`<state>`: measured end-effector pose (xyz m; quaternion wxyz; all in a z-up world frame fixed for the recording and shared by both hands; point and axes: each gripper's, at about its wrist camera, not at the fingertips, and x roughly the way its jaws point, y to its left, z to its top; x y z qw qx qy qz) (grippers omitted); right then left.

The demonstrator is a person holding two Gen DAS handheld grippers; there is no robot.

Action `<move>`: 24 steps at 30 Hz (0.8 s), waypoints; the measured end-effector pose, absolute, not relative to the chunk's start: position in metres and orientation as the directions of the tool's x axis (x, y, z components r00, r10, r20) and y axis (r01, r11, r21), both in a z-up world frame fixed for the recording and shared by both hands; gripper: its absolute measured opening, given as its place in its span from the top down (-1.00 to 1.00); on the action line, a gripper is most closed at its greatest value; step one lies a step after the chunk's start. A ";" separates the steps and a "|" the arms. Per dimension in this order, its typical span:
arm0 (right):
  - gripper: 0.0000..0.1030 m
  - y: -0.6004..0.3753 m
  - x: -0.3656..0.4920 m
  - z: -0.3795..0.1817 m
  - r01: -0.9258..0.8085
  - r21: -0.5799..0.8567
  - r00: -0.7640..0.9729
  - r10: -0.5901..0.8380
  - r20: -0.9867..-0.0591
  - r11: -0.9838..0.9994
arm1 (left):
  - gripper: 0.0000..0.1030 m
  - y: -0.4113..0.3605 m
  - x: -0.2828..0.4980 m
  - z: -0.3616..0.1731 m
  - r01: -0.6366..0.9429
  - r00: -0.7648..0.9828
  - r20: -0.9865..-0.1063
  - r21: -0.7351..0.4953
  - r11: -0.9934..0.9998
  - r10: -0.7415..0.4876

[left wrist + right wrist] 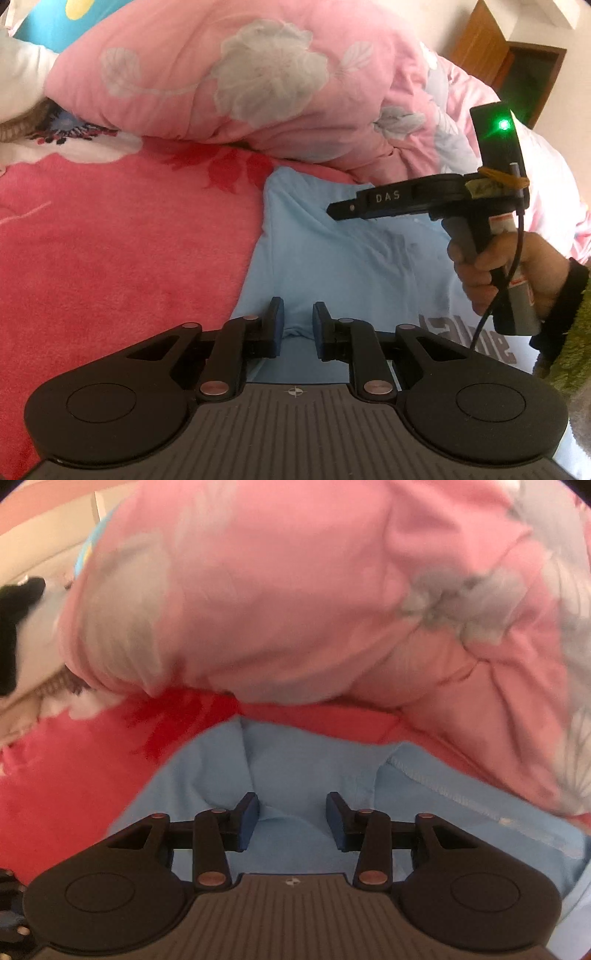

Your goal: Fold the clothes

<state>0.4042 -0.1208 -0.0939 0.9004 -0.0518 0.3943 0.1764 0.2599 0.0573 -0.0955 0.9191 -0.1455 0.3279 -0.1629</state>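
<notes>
Left wrist view, light blue shirt (332, 254) on red blanket (110, 240), pink quilt (240, 81) behind

Both grippers are black with blue pads, copper-coloured rivets and a grey ribbed base. The right gripper (334, 213) says "DAS" (a green light glows at 1 o'clock), with a black cable and a fuzzy green sleeve (570, 350)

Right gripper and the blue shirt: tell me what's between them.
Nothing visible. The right gripper hangs open directly over the light blue shirt, bare fabric showing between its fingers. The pink quilt lies beyond the shirt, not in between.
</notes>
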 end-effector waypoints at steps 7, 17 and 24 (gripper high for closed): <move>1.00 -0.132 0.406 -0.096 -0.239 -0.023 0.713 0.159 -0.683 0.971 | 0.65 0.058 0.260 -0.095 0.203 0.732 -0.556 -0.372 0.906 -0.393; 0.05 -0.100 0.411 -0.075 -0.416 0.097 0.677 0.379 -0.631 0.904 | 0.65 0.058 0.261 -0.094 0.202 0.730 -0.556 -0.378 0.903 -0.396; 0.07 -0.084 0.433 -0.090 -0.475 0.072 0.615 0.389 -0.686 0.877 | 0.65 0.058 0.261 -0.094 0.202 0.730 -0.556 -0.380 0.903 -0.397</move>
